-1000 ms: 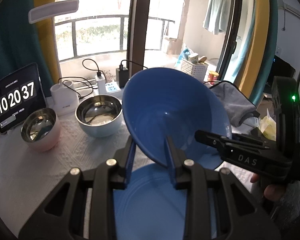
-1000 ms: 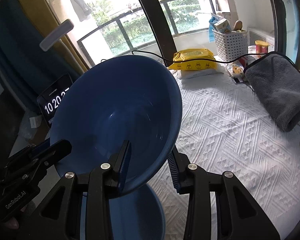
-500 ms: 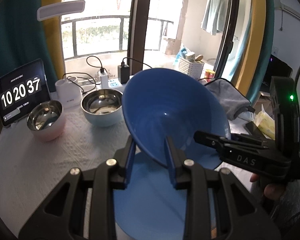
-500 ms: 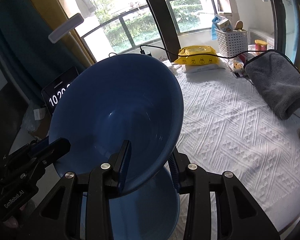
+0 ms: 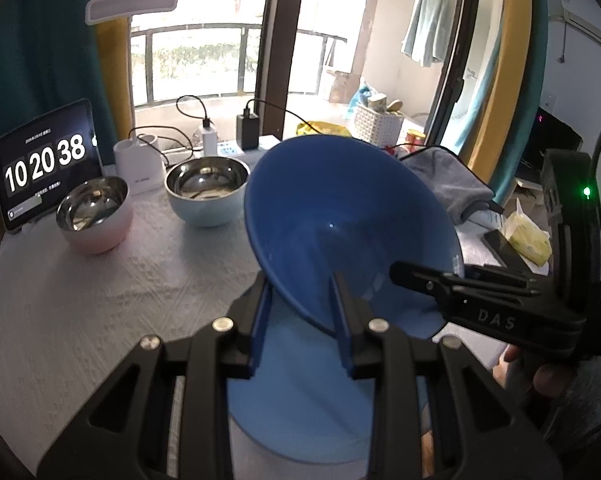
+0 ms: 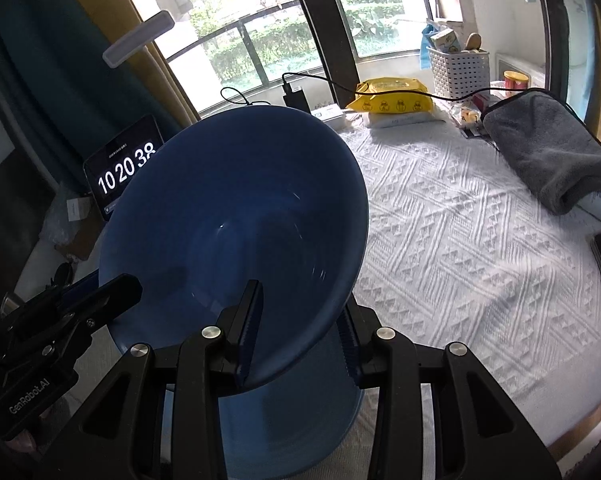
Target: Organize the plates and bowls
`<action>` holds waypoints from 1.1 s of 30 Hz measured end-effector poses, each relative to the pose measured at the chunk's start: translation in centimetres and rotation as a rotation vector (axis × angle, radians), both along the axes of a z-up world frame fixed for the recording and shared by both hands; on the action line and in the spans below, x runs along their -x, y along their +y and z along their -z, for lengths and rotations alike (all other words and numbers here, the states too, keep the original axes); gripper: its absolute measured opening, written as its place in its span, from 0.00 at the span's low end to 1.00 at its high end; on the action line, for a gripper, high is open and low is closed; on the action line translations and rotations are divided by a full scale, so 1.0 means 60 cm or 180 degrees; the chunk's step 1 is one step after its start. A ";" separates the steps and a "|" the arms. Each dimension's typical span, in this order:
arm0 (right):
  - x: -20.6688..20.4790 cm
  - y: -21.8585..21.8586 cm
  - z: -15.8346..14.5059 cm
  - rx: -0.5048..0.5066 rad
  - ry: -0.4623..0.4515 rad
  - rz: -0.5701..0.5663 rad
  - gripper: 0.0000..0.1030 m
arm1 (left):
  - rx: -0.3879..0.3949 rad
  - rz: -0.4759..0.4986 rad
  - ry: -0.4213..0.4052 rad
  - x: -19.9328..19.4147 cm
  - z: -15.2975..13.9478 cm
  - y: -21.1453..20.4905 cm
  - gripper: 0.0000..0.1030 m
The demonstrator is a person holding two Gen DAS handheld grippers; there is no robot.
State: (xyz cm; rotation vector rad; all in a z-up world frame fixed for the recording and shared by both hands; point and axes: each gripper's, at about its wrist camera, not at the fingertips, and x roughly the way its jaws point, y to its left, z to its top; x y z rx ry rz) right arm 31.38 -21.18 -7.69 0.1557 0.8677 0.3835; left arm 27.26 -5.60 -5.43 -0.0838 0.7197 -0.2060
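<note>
Blue plastic or glazed ware — which of the two cannot be told — makes up the blue bowl point(image 5: 348, 224), which is held tilted in the air between both tools, directly above a blue plate point(image 5: 300, 400) lying on the white tablecloth point(image 5: 80, 312). The left gripper point(image 5: 300, 320) is clenched on the bowl's near rim, one finger inside the wall and one outside. The right gripper point(image 6: 298, 332) is clamped on the rim in the same way from the other side; in the left view it is seen reaching in from the right.

The step in hand is judged to be the setting of the bowl onto the plate. It is best done if the bowl is levelled first, so that its foot meets the plate flat and not on an edge. Both grips should be kept firm until the base is felt to be seated, and the bowl should be centred over the plate's well. The two claws are then best released together, or one just after the other, so that the bowl is not tipped.

By count: one blue bowl, one blue plate, and two steel-lined bowls — a pink bowl point(image 5: 94, 216) and a pale blue bowl point(image 5: 206, 190) — standing well apart from the plate, near the clock tablet point(image 5: 46, 164). A grey towel point(image 6: 548, 156) is seen at the far right.
</note>
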 end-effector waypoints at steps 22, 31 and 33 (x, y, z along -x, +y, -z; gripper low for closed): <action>0.048 0.017 0.017 0.0118 0.0120 -0.0074 0.38 | 0.0021 -0.0015 0.0112 0.052 0.027 0.015 0.29; 0.055 0.022 0.024 0.0154 0.0195 -0.0119 0.38 | 0.0034 -0.0017 0.0196 0.058 0.037 0.019 0.29; 0.057 0.023 0.026 0.0156 0.0210 -0.0122 0.38 | 0.0040 -0.0021 0.0208 0.059 0.038 0.020 0.29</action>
